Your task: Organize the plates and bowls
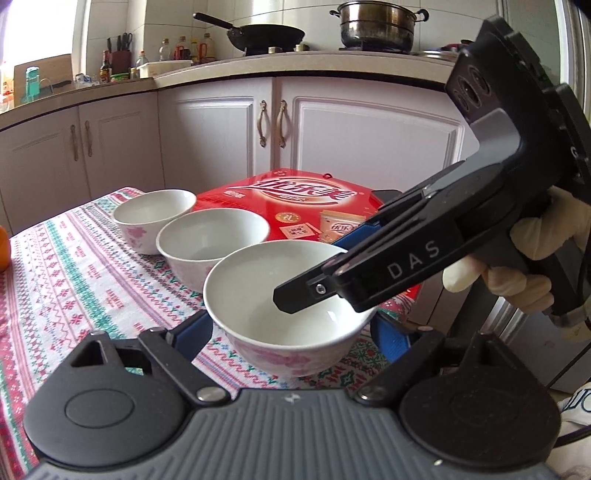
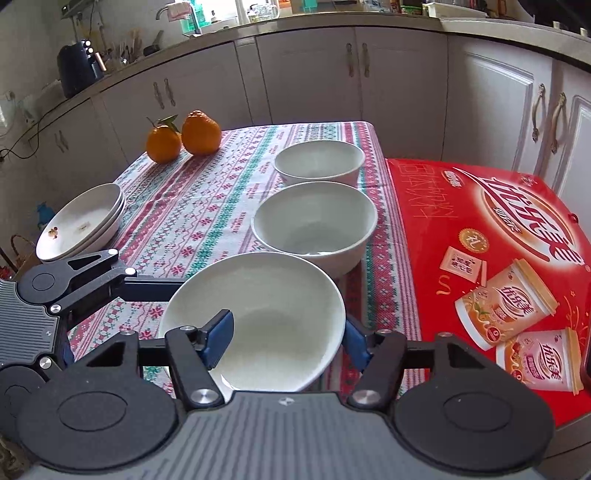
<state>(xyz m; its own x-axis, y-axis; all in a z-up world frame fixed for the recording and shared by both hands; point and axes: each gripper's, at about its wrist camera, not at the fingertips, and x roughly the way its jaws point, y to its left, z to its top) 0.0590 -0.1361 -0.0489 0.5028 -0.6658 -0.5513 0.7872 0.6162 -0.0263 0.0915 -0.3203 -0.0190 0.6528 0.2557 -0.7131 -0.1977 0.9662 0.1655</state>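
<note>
Three white bowls with pink flowers stand in a row on the patterned tablecloth: near bowl [image 1: 291, 306] [image 2: 258, 321], middle bowl [image 1: 212, 243] [image 2: 314, 225], far bowl [image 1: 153, 216] [image 2: 318, 162]. My left gripper [image 1: 291, 338] is open with its blue pads either side of the near bowl. My right gripper [image 2: 288, 338] [image 1: 332, 273] straddles the near bowl's right rim, one pad [image 2: 218, 339] inside, one outside; the jaws are still apart. A stack of white plates [image 2: 83, 221] sits at the table's left edge.
A red gift box [image 1: 306, 210] [image 2: 491, 266] lies right of the bowls. Two oranges [image 2: 184, 136] sit at the table's far left. White kitchen cabinets [image 1: 221, 140] stand behind, with a wok [image 1: 264, 35] and steel pot [image 1: 376, 26] on the counter.
</note>
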